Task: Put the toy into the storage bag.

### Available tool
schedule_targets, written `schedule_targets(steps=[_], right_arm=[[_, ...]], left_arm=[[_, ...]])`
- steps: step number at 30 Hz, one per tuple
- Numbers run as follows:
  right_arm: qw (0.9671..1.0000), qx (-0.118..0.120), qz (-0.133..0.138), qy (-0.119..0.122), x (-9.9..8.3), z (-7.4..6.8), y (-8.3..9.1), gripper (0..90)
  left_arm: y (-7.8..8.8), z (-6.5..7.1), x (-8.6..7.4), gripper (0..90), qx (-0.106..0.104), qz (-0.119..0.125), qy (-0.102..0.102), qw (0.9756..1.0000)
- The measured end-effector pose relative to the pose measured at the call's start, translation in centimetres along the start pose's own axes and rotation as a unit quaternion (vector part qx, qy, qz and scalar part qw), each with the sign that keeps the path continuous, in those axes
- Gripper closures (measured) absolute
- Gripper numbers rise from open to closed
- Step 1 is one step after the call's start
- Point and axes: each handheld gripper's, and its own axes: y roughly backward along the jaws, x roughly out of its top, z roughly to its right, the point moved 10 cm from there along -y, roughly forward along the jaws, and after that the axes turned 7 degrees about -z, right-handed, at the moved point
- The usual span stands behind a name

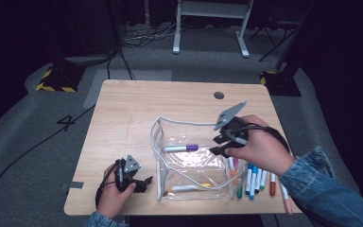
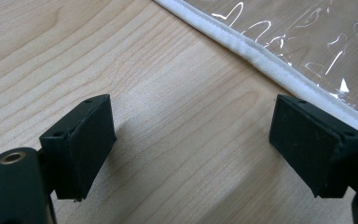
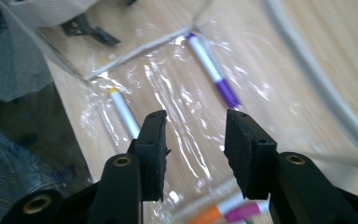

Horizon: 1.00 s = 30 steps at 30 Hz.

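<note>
Clear plastic makes up the pouch [image 1: 189,165] lying open on your wooden bench [image 1: 127,109], its white-trimmed mouth facing the far side. Inside it you have a purple marker [image 1: 180,148] near the far edge and a yellow marker [image 1: 189,187] near the close edge, well apart from each other. Your right gripper [image 1: 219,144] hangs above the pouch's right rim, its jaws parted to a middling gap with nothing between them; in the right gripper view both markers [image 3: 212,70] lie beyond the pads under the plastic. Just right of the pouch, a row of loose markers [image 1: 255,179] lies on the bench beneath your right hand. Your left gripper [image 1: 144,182] rests low on the bench just left of the pouch, jaws wide and empty; in the left gripper view the pouch's white trim [image 2: 270,60] runs just past the far pad.
</note>
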Motion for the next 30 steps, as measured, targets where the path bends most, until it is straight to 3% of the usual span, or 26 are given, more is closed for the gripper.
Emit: schedule_targets(steps=[7, 9, 10, 11, 15, 19, 20, 21, 22, 23, 24, 30], right_arm=[[0.9958, -0.041, 0.019, -0.079, -4.6, 4.0, 3.6, 60.0], [0.9935, -0.05, 0.022, -0.1, -6.0, 4.9, 4.3, 60.0], [0.9904, -0.061, 0.019, -0.122, -7.7, 5.7, 4.6, 59.7], [0.9904, -0.061, 0.019, -0.122, -7.7, 5.7, 4.6, 59.7], [0.9836, -0.073, 0.006, -0.165, -11.5, 7.3, 4.3, 59.1], [0.9739, -0.081, -0.014, -0.212, -15.5, 8.7, 2.9, 58.9], [0.9685, -0.083, -0.025, -0.234, -17.5, 9.3, 2.0, 59.0], [0.9685, -0.083, -0.025, -0.234, -17.5, 9.3, 2.0, 59.0], [0.9661, -0.084, -0.031, -0.242, -18.5, 9.5, 1.5, 59.0], [0.9604, -0.081, -0.045, -0.263, -20.4, 9.8, 0.4, 58.7], [0.9604, -0.081, -0.045, -0.263, -20.4, 9.8, 0.4, 58.7], [0.944, -0.076, -0.08, -0.311, -25.6, 10.3, -2.7, 59.9]], left_arm=[[0.0, 0.0, 0.0, 14.6, 0.0, 0.0, 0.0, 1.0], [0.0, 0.0, 0.0, 14.6, 0.0, 0.0, 0.0, 1.0], [0.0, 0.0, 0.0, 14.6, 0.0, 0.0, 0.0, 1.0], [0.0, 0.0, 0.0, 14.6, 0.0, 0.0, -0.001, 1.0], [0.0, 0.0, 0.0, 14.6, 0.0, 0.0, 0.0, 1.0], [0.0, 0.0, 0.0, 14.6, 0.0, -0.002, -0.002, 1.0], [0.0, 0.0, 0.0, 14.6, 0.0, -0.002, -0.002, 1.0], [0.0, 0.0, 0.0, 14.6, 0.001, -0.002, -0.003, 1.0], [0.0, 0.0, 0.0, 14.6, 0.0, -0.002, -0.002, 1.0], [0.0, 0.0, 0.0, 14.6, 0.001, -0.003, -0.003, 1.0], [0.0, 0.0, 0.0, 14.6, 0.0, -0.002, -0.002, 1.0], [0.0, 0.0, 0.0, 14.6, 0.001, -0.002, -0.002, 1.0]])
